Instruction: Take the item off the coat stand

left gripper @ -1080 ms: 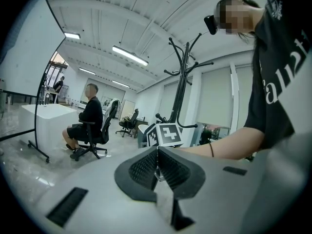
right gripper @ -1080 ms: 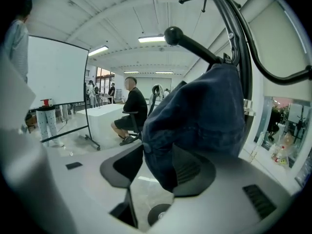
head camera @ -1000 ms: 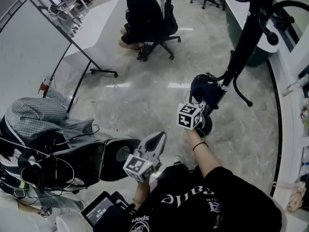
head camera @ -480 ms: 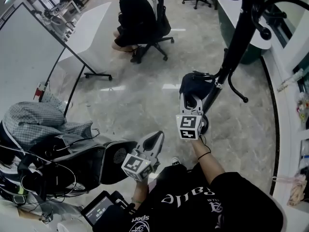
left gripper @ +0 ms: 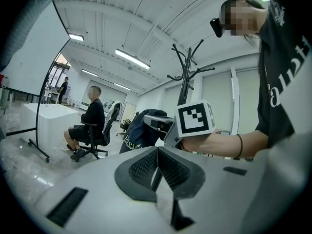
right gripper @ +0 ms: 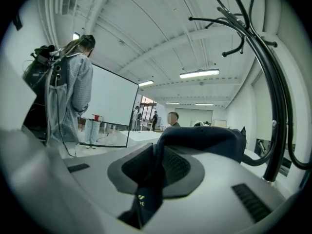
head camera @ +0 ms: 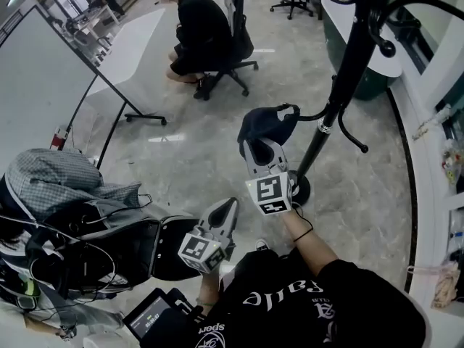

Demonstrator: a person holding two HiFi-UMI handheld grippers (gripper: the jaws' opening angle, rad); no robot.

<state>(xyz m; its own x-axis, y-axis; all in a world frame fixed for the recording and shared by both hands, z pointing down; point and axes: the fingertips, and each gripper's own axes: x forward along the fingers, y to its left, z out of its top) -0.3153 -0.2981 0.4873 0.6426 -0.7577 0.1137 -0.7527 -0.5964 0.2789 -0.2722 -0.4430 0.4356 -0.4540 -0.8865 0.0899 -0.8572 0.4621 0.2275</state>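
Since the earlier picture, the right gripper (head camera: pixel 259 149) has slid away from the pole of the coat stand (head camera: pixel 346 64), toward 9 o'clock, and the dark cap (head camera: pixel 267 124) has come along with it. The cap sits at 12 o'clock from the right gripper. Its two fingers are pinching the cap's dark cloth, which fills the gap between them in the right gripper view (right gripper: pixel 157 152). The pole stands at 3 o'clock from the cap. One low hook (head camera: pixel 308 114) reaches out to the cap's edge, and I cannot tell if the cap hangs on it or only touches it.

The left gripper (head camera: pixel 226 207) is lower down, at 7 o'clock from the right one. Its fingers are pressed together with nothing between them. A person sits on an office chair (head camera: pixel 230 46) far off at 11 o'clock.
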